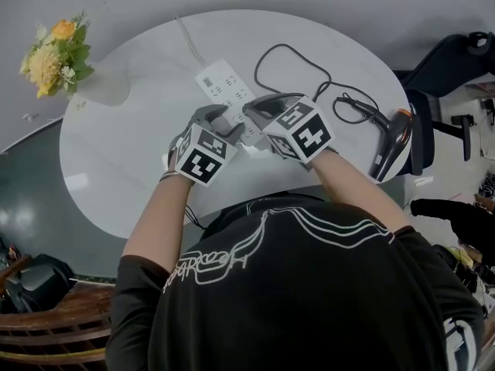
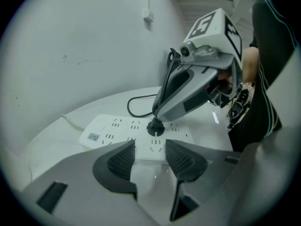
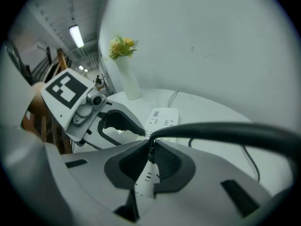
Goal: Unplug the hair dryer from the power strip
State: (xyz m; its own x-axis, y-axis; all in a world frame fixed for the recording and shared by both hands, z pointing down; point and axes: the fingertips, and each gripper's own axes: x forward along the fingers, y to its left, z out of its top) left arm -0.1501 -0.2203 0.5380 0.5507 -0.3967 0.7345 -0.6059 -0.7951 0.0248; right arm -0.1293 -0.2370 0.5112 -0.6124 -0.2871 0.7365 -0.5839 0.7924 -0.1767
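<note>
Hair dryer (image 1: 390,139): lying at the right edge of the desk (image 1: 116,153), well apart from the white power strip (image 1: 220,91), joined to it by a looping black cord (image 1: 298,52). Plug (image 2: 155,127): seated in a socket near the strip's near end. Right gripper (image 3: 150,149): clamped on the cord just above the plug. Left gripper (image 2: 149,147): jaws apart, holding nothing, poised at the strip's near end.

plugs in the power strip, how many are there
1: a black plug sits in the white power strip, with the right gripper shut on it. Part of the strip is hidden behind the left gripper.
</note>
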